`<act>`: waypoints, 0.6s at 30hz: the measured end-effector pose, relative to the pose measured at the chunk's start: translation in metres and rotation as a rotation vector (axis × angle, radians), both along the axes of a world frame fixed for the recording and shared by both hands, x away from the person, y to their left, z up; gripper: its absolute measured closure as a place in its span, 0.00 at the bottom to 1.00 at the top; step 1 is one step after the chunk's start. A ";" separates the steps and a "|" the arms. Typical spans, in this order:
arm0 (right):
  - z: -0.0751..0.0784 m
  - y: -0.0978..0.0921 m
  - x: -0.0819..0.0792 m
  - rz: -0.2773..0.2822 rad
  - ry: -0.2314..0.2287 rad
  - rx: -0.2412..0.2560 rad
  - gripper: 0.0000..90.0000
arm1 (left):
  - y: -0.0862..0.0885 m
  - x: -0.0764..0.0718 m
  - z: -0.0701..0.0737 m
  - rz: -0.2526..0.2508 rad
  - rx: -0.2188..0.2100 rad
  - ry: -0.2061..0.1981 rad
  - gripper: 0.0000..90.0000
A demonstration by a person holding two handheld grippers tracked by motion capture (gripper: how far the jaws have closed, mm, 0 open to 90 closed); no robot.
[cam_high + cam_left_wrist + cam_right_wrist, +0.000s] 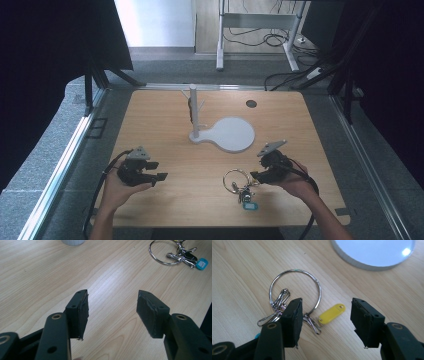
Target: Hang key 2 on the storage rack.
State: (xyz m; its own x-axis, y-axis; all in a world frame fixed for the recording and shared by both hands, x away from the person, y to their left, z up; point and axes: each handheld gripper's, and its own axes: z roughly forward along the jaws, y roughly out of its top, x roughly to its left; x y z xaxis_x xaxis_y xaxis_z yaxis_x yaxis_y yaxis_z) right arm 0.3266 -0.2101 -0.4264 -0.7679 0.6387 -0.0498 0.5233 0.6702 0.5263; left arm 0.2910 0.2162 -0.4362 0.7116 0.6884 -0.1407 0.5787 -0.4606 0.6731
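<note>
Right gripper [256, 176] sits low over the key ring [295, 291], near the front right of the table [165, 200], jaws spread wide with nothing between them. In the right gripper view the big steel ring lies flat on the wood, a cluster of clips [277, 307] hangs off its lower arc, and a yellow tag [332, 313] sits in the gap between the jaws; one jaw covers part of the clips. A blue tag [248, 205] lies at the near end of the bunch in the high view. Left gripper [159, 177] is parked well apart at front left, also wide open and empty, pointing roughly toward the ring; the left gripper view has the ring far off at top right. White peg stand [193, 107] with its round base plate [232, 135] is behind the ring, mid-table, something dark already hanging on one peg. My read: this is the approach step of a pick, likely to hang the ring on the stand. Nothing grasped yet. Next move calls for dropping the right jaws onto the ring wire or clip cluster and closing. Wire is thin and flat on the wood, so it could slip out; the clip bundle looks the safer grab.
</note>
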 end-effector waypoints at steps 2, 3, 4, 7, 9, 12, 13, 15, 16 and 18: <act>-0.004 0.007 0.004 0.015 0.012 -0.029 0.50 | 0.002 -0.001 -0.001 0.009 -0.007 -0.001 0.49; -0.005 0.010 0.006 0.017 0.019 -0.043 0.51 | 0.003 -0.001 -0.001 0.009 -0.006 0.003 0.49; -0.007 0.013 0.007 0.020 0.023 -0.056 0.52 | 0.003 -0.001 -0.002 0.010 -0.007 0.004 0.49; -0.011 0.019 0.011 0.025 0.043 -0.079 0.55 | 0.005 -0.001 -0.003 0.012 -0.005 0.008 0.49; -0.015 0.022 0.015 0.027 0.058 -0.092 0.57 | 0.005 -0.001 -0.004 0.015 -0.006 0.008 0.49; -0.020 0.026 0.019 0.030 0.081 -0.117 0.61 | 0.006 -0.002 -0.004 0.014 -0.010 0.006 0.49; -0.022 0.029 0.020 0.027 0.088 -0.129 0.63 | 0.006 -0.002 -0.003 0.012 -0.011 0.005 0.49; -0.025 0.032 0.023 0.028 0.101 -0.134 0.65 | 0.006 -0.003 -0.003 0.015 -0.015 0.004 0.48; -0.026 0.033 0.024 0.025 0.106 -0.139 0.65 | 0.006 -0.004 -0.003 0.017 -0.018 0.005 0.48; -0.029 0.035 0.028 0.027 0.117 -0.153 0.67 | 0.007 -0.004 -0.003 0.017 -0.018 0.005 0.48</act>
State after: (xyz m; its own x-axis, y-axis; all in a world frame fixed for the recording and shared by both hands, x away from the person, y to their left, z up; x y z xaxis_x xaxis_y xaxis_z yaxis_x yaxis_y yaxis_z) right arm 0.3543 -0.1747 -0.4558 -0.7909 0.6096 -0.0543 0.5556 0.7524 0.3539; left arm 0.2871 0.2231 -0.4395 0.6992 0.6976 -0.1565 0.5893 -0.4385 0.6786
